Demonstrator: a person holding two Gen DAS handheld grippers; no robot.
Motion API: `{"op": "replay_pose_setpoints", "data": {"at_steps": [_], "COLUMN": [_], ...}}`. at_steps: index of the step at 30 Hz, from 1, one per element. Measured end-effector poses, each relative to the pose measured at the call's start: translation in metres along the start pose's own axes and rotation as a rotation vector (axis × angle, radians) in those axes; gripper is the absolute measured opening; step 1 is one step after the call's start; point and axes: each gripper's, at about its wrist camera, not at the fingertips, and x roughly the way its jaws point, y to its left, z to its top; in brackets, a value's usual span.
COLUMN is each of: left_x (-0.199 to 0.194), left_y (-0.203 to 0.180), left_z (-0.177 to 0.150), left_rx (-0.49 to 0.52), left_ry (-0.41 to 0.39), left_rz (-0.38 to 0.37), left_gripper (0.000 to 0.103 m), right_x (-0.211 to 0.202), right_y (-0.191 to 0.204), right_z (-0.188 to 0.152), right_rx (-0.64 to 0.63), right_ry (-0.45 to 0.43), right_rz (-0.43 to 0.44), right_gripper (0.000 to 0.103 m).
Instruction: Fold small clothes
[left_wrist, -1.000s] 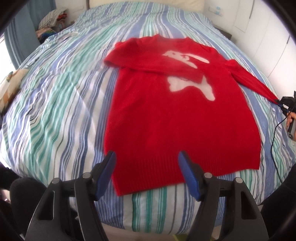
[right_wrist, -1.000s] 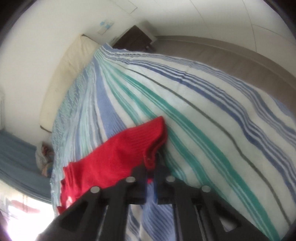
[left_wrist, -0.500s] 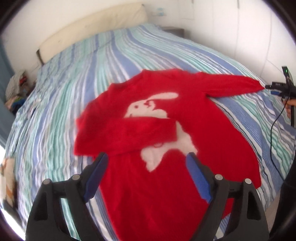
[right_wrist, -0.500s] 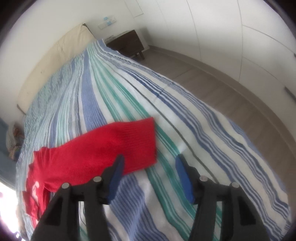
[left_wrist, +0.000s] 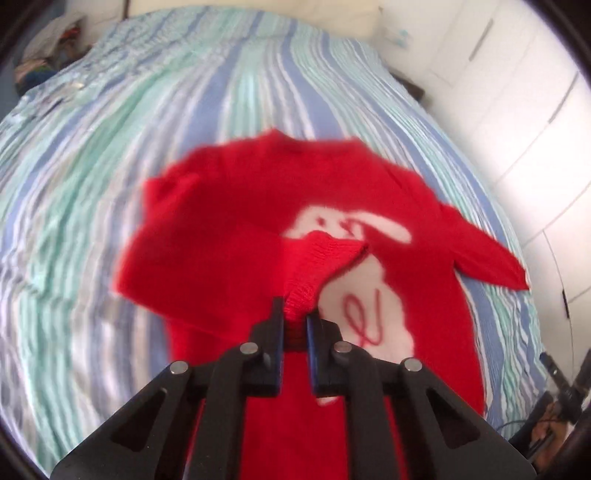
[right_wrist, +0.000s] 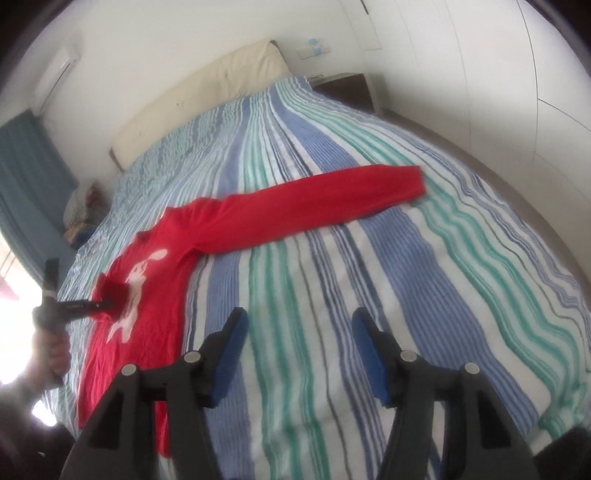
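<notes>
Sweater (left_wrist: 236, 236): red, white rabbit on the chest, lying flat on the striped bed (left_wrist: 92, 155), centre of the left wrist view.
Left gripper (left_wrist: 295, 321): low centre of frame; its jaws have just been closing and now pinch the folded-in sleeve's ribbed cuff (left_wrist: 317, 258) over the rabbit.
Right gripper (right_wrist: 299, 332): bottom centre of the right wrist view; jaws apart, only bedspread between them.
Other sleeve (right_wrist: 332, 199): stretched straight toward the upper right, well above the right jaws.
</notes>
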Motion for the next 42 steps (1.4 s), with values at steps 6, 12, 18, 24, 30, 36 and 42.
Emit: {"op": "replay_pose_setpoints", "data": {"at_steps": [6,12,18,24,30,36,42], "left_x": [-0.075,-0.036,-0.023,-0.025,-0.043,-0.076,0.037], "left_y": [0.201,0.272,0.286,0.297,0.255,0.154,0.069], "left_z": [-0.005,-0.047,-0.065,-0.073,-0.067,-0.007,0.098], "left_rx": [-0.349,-0.504,-0.55,-0.552,-0.33,-0.023,0.16], "left_ry": [-0.104,-0.012,0.014,0.034,0.102,-0.048,0.02], "left_rz": [0.395,0.563,0.628,0.658,0.741,0.508,0.231], "left_gripper": [0.007,0.006,0.005,0.004,0.053,0.075,0.096], "right_x": [0.006,0.025,0.026,0.032,0.035,0.042,0.137], "right_y": [0.024,0.026,0.031,0.03,0.039,0.064,0.149], "right_z": [-0.02,-0.028,-0.035,-0.037,-0.024,0.059,0.16], "right_rx": [-0.05,-0.063,-0.114,-0.116,-0.165,-0.363,-0.626], "right_ry": [-0.013,0.045,0.058,0.07,0.114,0.164,0.248], "right_rz": [0.036,0.021,-0.021,-0.044,-0.026,0.001,0.101], "right_gripper": [0.058,0.058,0.058,0.058,0.059,0.076,0.076]}}
